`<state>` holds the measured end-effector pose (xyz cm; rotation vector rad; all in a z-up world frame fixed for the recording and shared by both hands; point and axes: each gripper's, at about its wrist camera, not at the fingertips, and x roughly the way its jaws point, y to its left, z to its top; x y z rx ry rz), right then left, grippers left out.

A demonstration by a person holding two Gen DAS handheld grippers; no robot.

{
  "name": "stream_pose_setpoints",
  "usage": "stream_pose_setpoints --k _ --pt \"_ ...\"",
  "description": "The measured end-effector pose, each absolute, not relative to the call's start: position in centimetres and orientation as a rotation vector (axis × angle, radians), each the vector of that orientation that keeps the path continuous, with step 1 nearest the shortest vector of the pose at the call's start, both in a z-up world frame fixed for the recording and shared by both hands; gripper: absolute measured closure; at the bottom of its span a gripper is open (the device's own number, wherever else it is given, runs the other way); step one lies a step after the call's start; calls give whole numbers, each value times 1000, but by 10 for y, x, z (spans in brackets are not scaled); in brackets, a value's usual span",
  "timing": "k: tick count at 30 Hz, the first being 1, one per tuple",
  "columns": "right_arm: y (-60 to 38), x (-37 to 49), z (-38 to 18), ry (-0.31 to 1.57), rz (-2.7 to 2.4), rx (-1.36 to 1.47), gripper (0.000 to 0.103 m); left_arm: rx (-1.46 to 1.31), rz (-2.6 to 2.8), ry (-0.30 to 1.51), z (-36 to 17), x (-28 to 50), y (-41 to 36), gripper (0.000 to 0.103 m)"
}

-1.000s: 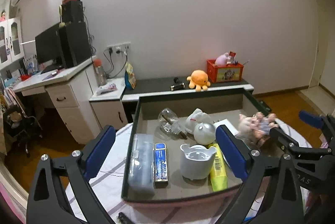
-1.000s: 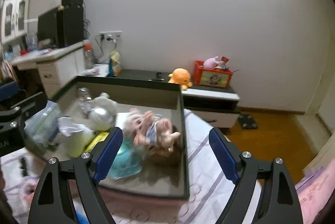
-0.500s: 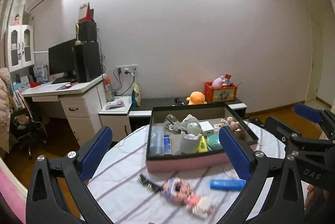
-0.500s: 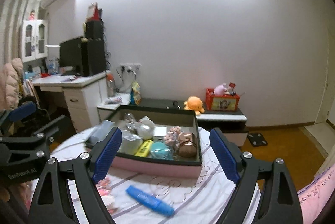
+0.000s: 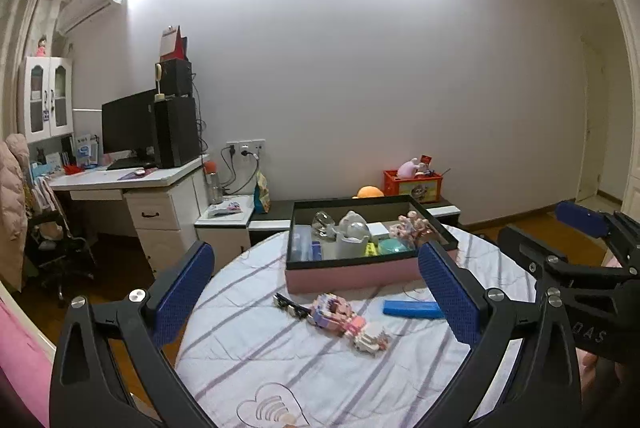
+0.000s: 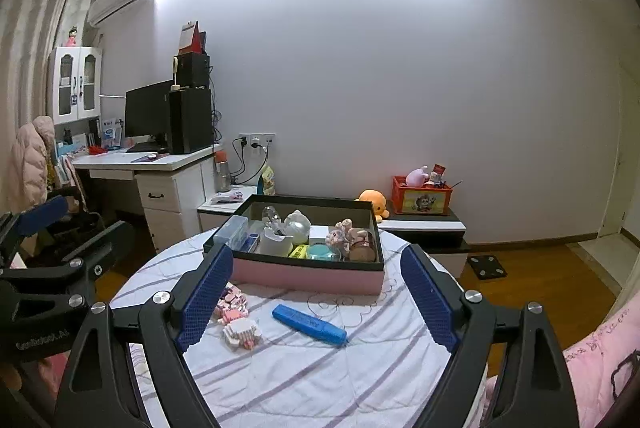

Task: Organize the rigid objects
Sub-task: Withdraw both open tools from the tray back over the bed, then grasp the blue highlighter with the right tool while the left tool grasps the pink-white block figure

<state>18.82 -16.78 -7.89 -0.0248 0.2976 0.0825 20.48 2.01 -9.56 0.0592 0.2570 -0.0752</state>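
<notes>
blue marker [image 5: 412, 308] end behind left tongs [image 5: 316, 292] pad

Round worktop [image 6: 320, 380] wearing striped cloth, carrying pink-sided storage box [image 6: 308, 274] at far side, blue marker [image 6: 309, 325], pink block toy [image 6: 238, 320] and black clip [image 5: 289, 304] lying nearer, apart.
</notes>
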Motion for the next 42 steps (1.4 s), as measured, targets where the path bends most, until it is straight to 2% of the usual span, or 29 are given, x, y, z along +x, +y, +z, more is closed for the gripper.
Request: stream_pose_setpoints --k 7,14,24,37,38,40,42 --pt "-172 188 -86 314 86 -26 16 75 -79 281 -106 206 14 0" --pt "-180 209 -112 393 85 -27 16 66 -86 406 -141 229 19 0" --pt "-190 272 -172 614 165 -90 16 37 -81 611 -195 276 23 0" --pt "-175 352 -220 840 347 -234 17 19 -72 722 -222 305 18 0" --pt "-172 353 -222 849 359 -245 20 17 -75 725 -222 306 17 0" --pt "-169 351 -222 846 367 -266 59 17 -85 731 -223 308 14 0" --pt "-168 345 -222 838 355 -268 72 21 -94 744 -225 310 9 0"
